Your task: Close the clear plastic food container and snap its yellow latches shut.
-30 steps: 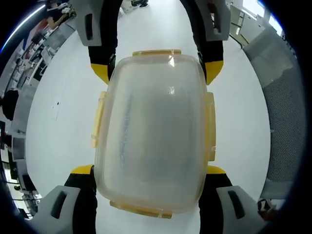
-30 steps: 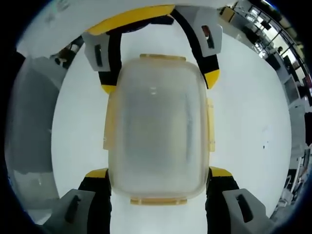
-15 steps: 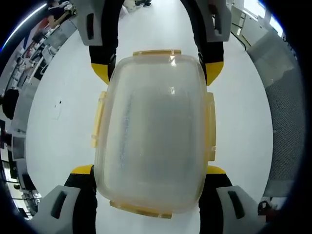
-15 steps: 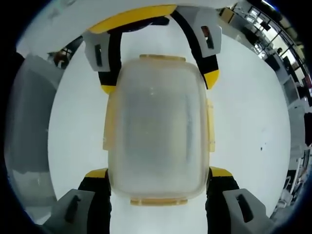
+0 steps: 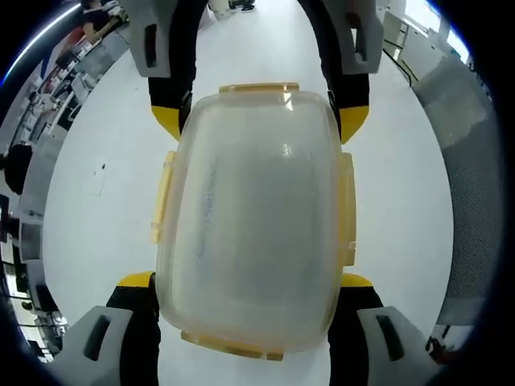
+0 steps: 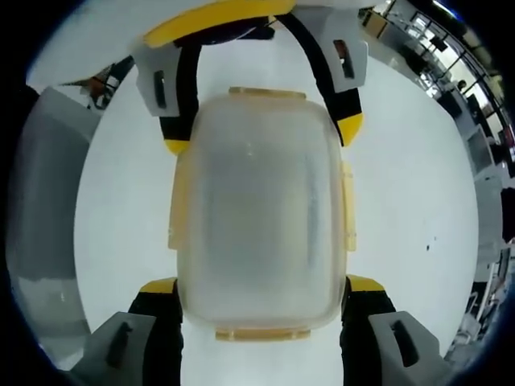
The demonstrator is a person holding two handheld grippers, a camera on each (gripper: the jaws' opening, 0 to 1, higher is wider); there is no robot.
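Observation:
The clear plastic food container [image 5: 253,217] has its lid on and is seen from above, held between both grippers. Yellow latches [image 5: 163,197] line all its sides; the left one flares out slightly. My left gripper [image 5: 247,281] is shut on the container's near end, a yellow-tipped jaw on each side. At the far end my right gripper [image 5: 260,121] clamps it the same way. In the right gripper view the container [image 6: 261,209] is again held between my right gripper [image 6: 262,285] below and the left gripper [image 6: 263,137] above. A yellow latch [image 6: 348,205] lies along its right wall.
A white table [image 5: 96,241] lies under the container. A grey mesh panel [image 5: 475,193] stands to the right in the left gripper view, and a grey surface [image 6: 40,201] shows on the left in the right gripper view. Desks and clutter [image 5: 48,88] lie far off.
The background has drifted slightly, so the cameras moved a little. The container and both grips on it look the same.

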